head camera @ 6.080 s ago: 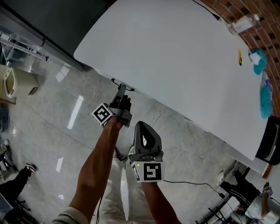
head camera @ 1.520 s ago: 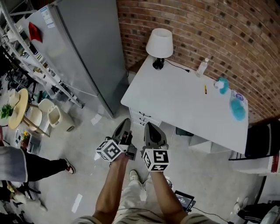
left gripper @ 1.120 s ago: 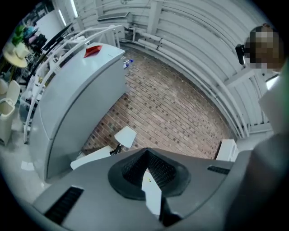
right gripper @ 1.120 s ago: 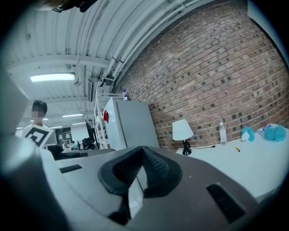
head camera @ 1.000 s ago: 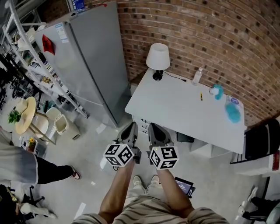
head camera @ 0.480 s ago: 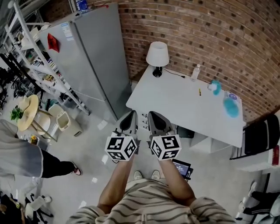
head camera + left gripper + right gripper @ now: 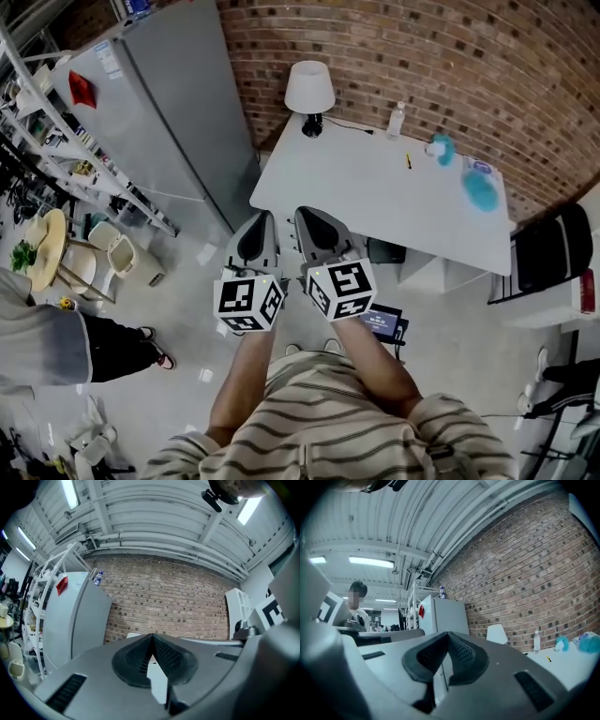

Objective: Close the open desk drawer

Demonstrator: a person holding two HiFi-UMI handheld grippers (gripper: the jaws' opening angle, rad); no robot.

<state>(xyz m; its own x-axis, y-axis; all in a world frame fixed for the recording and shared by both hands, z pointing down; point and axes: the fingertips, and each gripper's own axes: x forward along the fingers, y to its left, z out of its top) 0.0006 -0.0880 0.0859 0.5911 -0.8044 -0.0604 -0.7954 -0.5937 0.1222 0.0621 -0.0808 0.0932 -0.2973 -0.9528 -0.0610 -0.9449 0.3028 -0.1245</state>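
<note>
The white desk (image 7: 375,192) stands against the brick wall, well ahead of me. Its drawer fronts are hidden behind my grippers in the head view, so I cannot tell how the drawer stands. My left gripper (image 7: 262,219) and right gripper (image 7: 304,212) are held up side by side, level, close under the head camera and far from the desk. In the left gripper view the left gripper (image 7: 152,637) has its pads together with nothing between them. The right gripper (image 7: 447,635) in its own view also has its pads meeting at the tip, with nothing held.
A tall grey fridge (image 7: 173,103) stands left of the desk. On the desk are a white lamp (image 7: 309,89), a bottle (image 7: 397,120), a pen (image 7: 409,161) and blue items (image 7: 480,190). A dark chair (image 7: 548,248) is at the right, a tablet (image 7: 382,323) on the floor, a person (image 7: 56,342) at left.
Earlier the left gripper was at a drawer handle under the desk edge; since then I have backed away. Over the last second both grippers rose toward the head camera and the left one rolled.
</note>
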